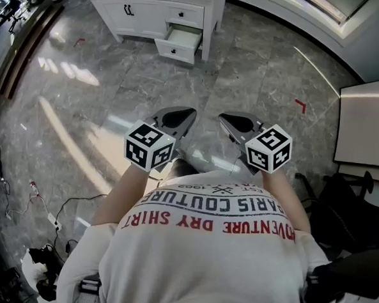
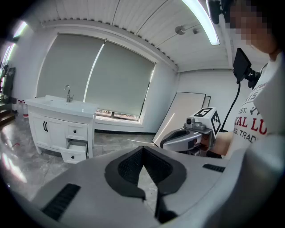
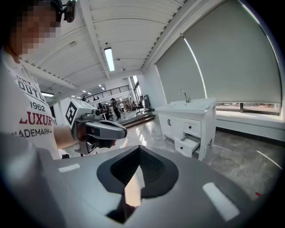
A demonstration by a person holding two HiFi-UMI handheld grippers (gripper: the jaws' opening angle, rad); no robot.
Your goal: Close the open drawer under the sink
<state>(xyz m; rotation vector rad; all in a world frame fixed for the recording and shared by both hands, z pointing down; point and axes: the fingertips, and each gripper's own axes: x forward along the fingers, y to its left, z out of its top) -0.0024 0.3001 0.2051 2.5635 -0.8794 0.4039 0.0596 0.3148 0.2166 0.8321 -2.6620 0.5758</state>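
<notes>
Two grippers are hanging low in front of the person in the head view, and the open drawer [image 1: 181, 38] is sitting far ahead across the marble floor [image 1: 85, 83], pulled out of the white sink cabinet [image 1: 146, 14] with its front facing back this way. The left gripper [image 1: 182, 117] is lining up almost straight below it. The right gripper [image 1: 233, 123] is sitting off to the drawer's right, so the left one is looking like the nearer candidate, though both are well apart from it.

Over in the left gripper view, the fingers [image 2: 127, 167] are pressing together at the tips with nothing between them. The drawer [image 2: 75, 149] is showing off to their left, under a closed one, so this gripper is aiming past it.

In the right gripper view, these fingers [image 3: 153, 171] are also clenching on nothing. The drawer [image 3: 190, 144] is lying to their right, its slide axis running back into the cabinet, so the push is probably needing a walk-up first.
</notes>
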